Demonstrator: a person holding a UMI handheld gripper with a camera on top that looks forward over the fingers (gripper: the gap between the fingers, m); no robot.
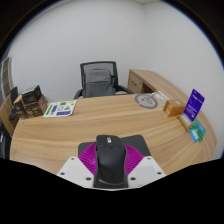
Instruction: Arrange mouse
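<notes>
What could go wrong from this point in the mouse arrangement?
The claw has the black mouse between its purple pads; the view does not settle whether both pads press on it, so a weak hold on its rounded sides could let it slip or twist. The wooden desk ahead is bare, so a drop would hit hard surface.

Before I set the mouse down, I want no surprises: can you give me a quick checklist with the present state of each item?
1. Mouse sits between the fingers: ok.
2. Both pads press on the mouse: ok as far as the view shows; the gripper looks shut on it.
3. Bare desk just ahead for a landing spot: ok.
4. Purple card and leaflet well off the path: ok.
5. Mouse above the desk or touching it: cannot tell.
6. Chair beyond the desk, out of the way: ok.
</notes>
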